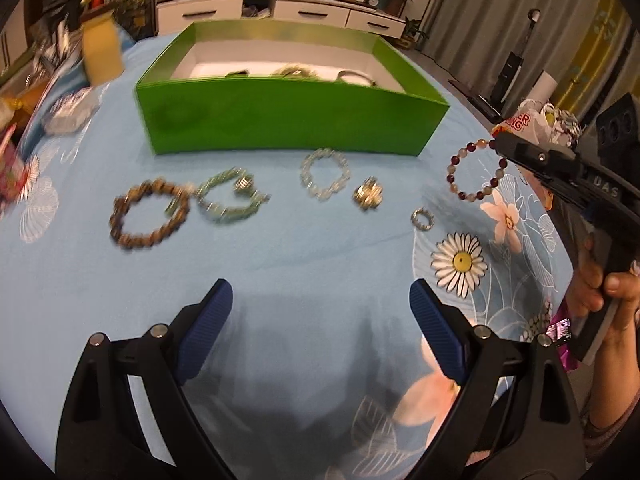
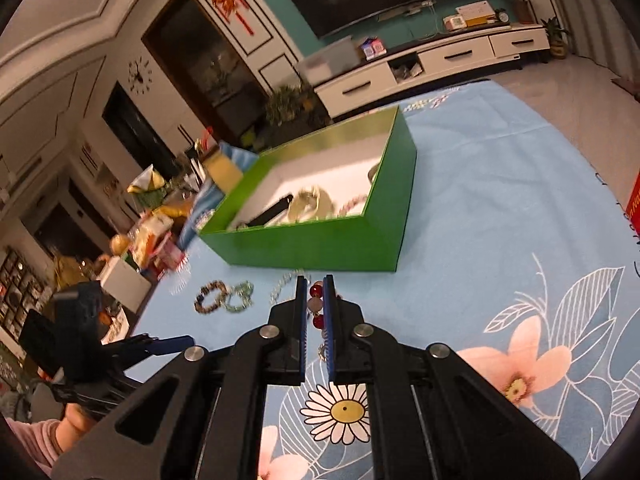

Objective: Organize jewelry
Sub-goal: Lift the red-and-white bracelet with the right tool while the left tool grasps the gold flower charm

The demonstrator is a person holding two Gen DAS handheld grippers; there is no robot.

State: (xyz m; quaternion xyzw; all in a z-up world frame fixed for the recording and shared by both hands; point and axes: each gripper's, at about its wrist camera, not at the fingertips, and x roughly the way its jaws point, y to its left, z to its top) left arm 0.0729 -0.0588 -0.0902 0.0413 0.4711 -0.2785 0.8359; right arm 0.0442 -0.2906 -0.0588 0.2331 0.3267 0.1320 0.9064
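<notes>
The right gripper (image 2: 316,300) is pinching a bracelet of red and pale beads (image 1: 476,172) between its two blue pads (image 2: 329,320). The bracelet hangs in the air above the blue flowered cloth (image 1: 320,248), near the right end of the green box (image 1: 288,120). In the right wrist view a few of its beads show in the narrow gap between the pads.

The left gripper (image 1: 320,300) is spread wide and holds nothing — it hovers low over the near part of the cloth.

The green box sits toward the far edge of the cloth. Its inside is white, and some jewelry already lies in it, but that is too blurry to name.

More jewelry lies on the cloth in a row just in front of the box. From left to right there is a brown bead bracelet (image 1: 150,216), a pale green bracelet (image 1: 230,200) just beside it, a clear bead bracelet (image 1: 325,174) close to the box wall, a small gold piece (image 1: 368,194), and a little silver ring (image 1: 423,219) near the white daisy (image 1: 460,264) printed on the cloth.

At the left edge of the cloth there is a pile of packets and a yellow jar (image 1: 101,50) — all blurry.
</notes>
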